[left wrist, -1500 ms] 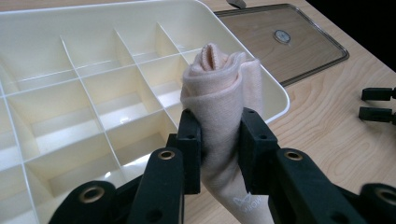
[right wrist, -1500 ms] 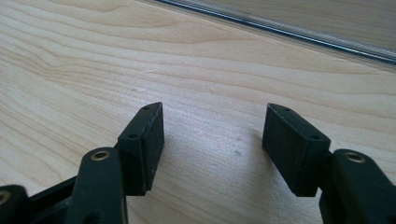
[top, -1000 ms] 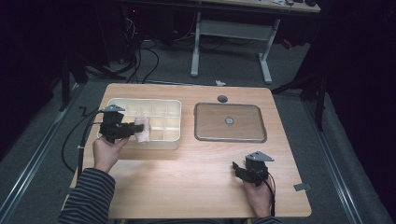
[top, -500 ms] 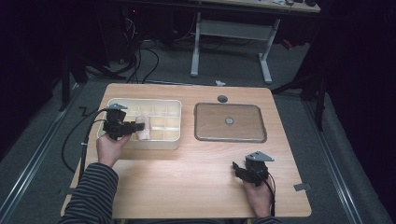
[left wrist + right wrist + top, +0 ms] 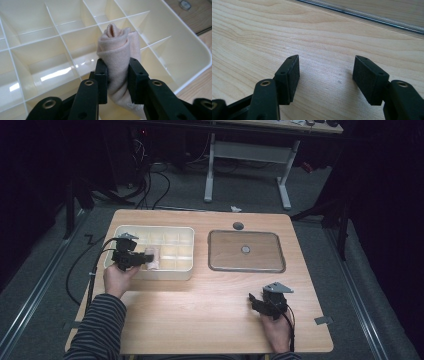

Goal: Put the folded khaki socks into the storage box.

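1. The left gripper (image 5: 117,75) is clamped on a rolled beige cloth (image 5: 118,50), gripped about its middle with the jaws drawn in to the width of the roll. The roll stands roughly upright between the pads, its folded end pointing away from the hand.
2. The cloth is held over the cream compartment tray (image 5: 172,270), above a cell near the tray's front edge. Keeping the roll on end suits the narrow, deep cells; in my judgement it is about to be lowered into one of them.
3. The cells in sight are empty.
4. The right gripper (image 5: 325,75) rests low over the bare table (image 5: 200,320) near the front right corner, jaws wide apart with nothing between them. It appears parked clear of the work.
5. A shallow grey lid (image 5: 246,251) with a centre knob lies flat to the right of the tray, apart from it. A small dark disc (image 5: 238,226) sits behind the lid.
6. The surface is light wood grain, clean. The room beyond is dim; a white-legged desk frame (image 5: 247,165) and loose cables (image 5: 155,180) lie on the grey floor behind.
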Tool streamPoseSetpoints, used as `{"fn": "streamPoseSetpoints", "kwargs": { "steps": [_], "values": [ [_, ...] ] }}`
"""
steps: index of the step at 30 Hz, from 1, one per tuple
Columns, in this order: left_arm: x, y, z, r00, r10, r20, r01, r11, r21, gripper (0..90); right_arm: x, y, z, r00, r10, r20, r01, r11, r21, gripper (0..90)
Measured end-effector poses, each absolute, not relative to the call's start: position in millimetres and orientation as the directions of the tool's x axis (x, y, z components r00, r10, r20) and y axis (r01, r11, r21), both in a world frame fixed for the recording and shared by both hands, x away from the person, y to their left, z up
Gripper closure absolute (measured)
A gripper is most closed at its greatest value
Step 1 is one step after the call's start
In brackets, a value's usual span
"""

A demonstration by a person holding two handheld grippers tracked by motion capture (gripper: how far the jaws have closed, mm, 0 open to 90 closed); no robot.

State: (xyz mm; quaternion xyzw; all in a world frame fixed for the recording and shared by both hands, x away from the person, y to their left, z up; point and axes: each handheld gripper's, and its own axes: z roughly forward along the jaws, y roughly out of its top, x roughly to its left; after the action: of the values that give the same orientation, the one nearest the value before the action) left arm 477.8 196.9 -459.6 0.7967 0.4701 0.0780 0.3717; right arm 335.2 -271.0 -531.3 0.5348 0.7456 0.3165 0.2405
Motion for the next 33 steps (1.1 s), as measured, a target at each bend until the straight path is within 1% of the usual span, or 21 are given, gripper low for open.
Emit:
{"fn": "streamPoseSetpoints", "kwargs": {
  "steps": [3, 15, 22, 33],
  "values": [
    [479.0, 198.1, -464.1, 0.543, 0.808, -0.228, 0.699, -0.283, 0.657, 72.7, 335.2, -271.1, -531.2, -0.313, 0.95, -0.02, 0.645, 0.228, 0.729, 38.6],
    [479.4, 195.6, -466.9, 0.557, 0.808, -0.192, 0.691, -0.322, 0.647, 72.8, 335.2, -271.1, -531.3, -0.313, 0.95, -0.02, 0.645, 0.228, 0.729, 38.6],
    [477.4, 191.2, -468.0, 0.568, 0.811, -0.136, 0.678, -0.368, 0.637, 73.0, 335.2, -271.1, -531.2, -0.312, 0.95, -0.02, 0.645, 0.228, 0.729, 38.6],
    [479.2, 188.6, -471.0, 0.569, 0.813, -0.125, 0.701, -0.399, 0.591, 73.3, 335.2, -271.1, -531.2, -0.312, 0.95, -0.02, 0.645, 0.228, 0.729, 38.6]
  ]
}}
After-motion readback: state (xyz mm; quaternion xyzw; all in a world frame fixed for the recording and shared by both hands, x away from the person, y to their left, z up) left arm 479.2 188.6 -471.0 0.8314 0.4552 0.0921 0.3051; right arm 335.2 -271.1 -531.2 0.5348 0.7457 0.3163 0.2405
